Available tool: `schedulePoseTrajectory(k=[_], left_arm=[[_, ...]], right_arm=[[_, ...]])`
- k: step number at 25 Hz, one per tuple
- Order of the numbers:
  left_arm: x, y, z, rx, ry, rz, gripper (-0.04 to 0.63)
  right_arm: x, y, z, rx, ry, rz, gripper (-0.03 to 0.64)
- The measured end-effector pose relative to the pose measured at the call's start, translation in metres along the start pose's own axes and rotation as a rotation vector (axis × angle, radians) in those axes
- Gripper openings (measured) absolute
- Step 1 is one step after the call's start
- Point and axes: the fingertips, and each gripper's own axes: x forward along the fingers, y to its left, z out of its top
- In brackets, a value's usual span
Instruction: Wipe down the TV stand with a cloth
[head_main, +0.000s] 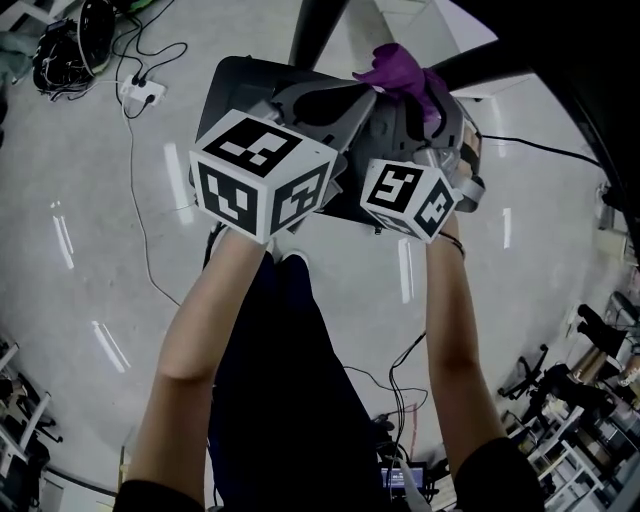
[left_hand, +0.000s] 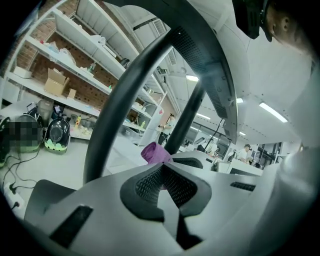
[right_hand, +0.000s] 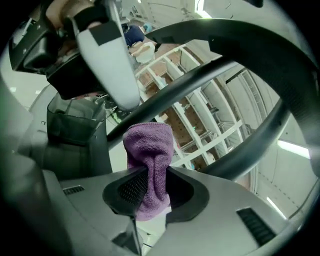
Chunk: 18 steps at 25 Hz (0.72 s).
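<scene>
Inside the right gripper (right_hand: 156, 168), one purple cloth (right_hand: 147, 144) sits clamped.

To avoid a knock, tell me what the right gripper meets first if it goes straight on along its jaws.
The purple cloth clamped in the right gripper leads, and it would probably touch the dark curved bar crossing right behind it. How near that bar is, the views don't settle.

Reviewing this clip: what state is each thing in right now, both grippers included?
left gripper: shut, empty.
right gripper: shut on the purple cloth.
purple cloth: bunched, clamped, its end sticking out.
TV stand: base flat on the floor.
power strip: plug inserted.
</scene>
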Motion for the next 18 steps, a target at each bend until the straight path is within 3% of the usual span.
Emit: schedulePoseTrajectory(k=[4,11,15,18], left_arm=[[0.003,-0.021,0.004,0.016,0.006,-0.025,0.008],[0.014,-0.045,0.015,0.046,0.009,-0.067,0.007],[0.023,-0.056,0.021,0.068,0.01,-0.083,0.008],[0.027,-0.059,0.02,0.067,0.011,-0.092,0.008]], right_arm=[[-0.031,-0.045,0.001,0.059,-0.038,-0.089,0.112],[-0.069,-0.127,-0.021,0.376,-0.073,-0.217,0.112],[-0.075,-0.162,-0.033,0.418,-0.073,-0.303,0.112],[-0.071,-0.17,-0.035,0.426,-0.078,-0.32,0.112]])
